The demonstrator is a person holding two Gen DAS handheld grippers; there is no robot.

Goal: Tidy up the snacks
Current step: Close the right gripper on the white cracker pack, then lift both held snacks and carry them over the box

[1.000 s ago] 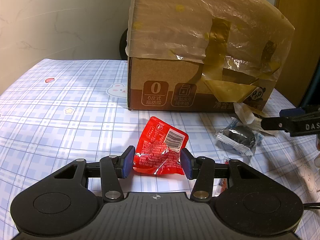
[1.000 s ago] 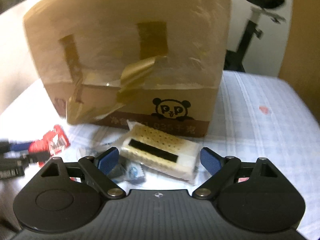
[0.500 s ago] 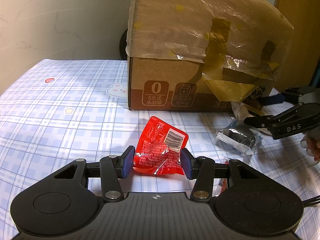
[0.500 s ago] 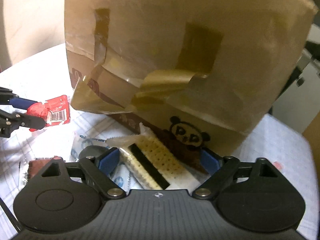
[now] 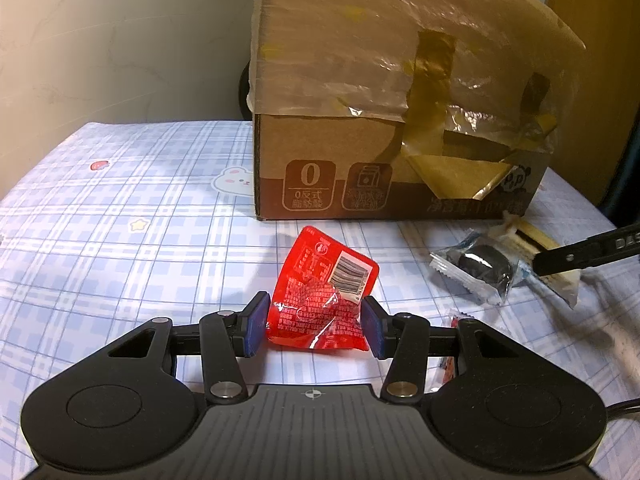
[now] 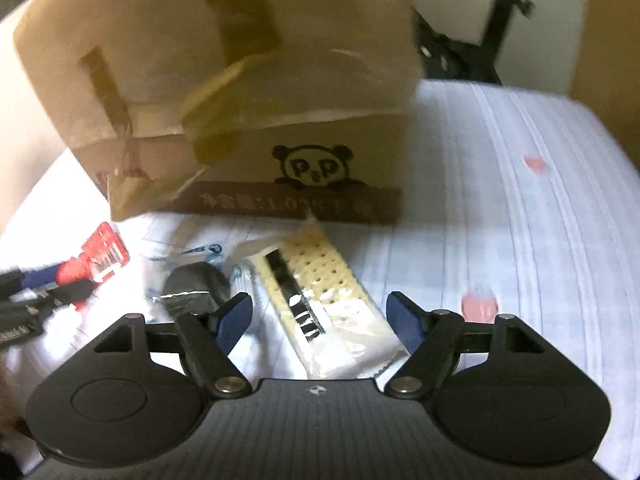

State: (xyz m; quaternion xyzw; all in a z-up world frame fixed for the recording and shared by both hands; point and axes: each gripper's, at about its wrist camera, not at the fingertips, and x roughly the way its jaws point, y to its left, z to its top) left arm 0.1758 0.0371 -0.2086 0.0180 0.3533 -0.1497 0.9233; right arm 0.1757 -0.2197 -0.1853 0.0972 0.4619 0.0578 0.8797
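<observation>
1. My left gripper [image 5: 316, 326] has its jaws clamped on a red snack packet [image 5: 324, 304], blue pads pressing both sides, just above the checked tabletop [image 5: 120, 220]
2. My right gripper [image 6: 319, 318] has its jaws closing around a cracker pack [image 6: 320, 304] that lies on the tabletop between them; the pads are not touching it
3. A dark cookie in clear wrap [image 5: 480, 266] lies just left of the cracker pack
4. A taped cardboard box [image 5: 380, 120] with a panda logo stands behind all the snacks, near them
</observation>
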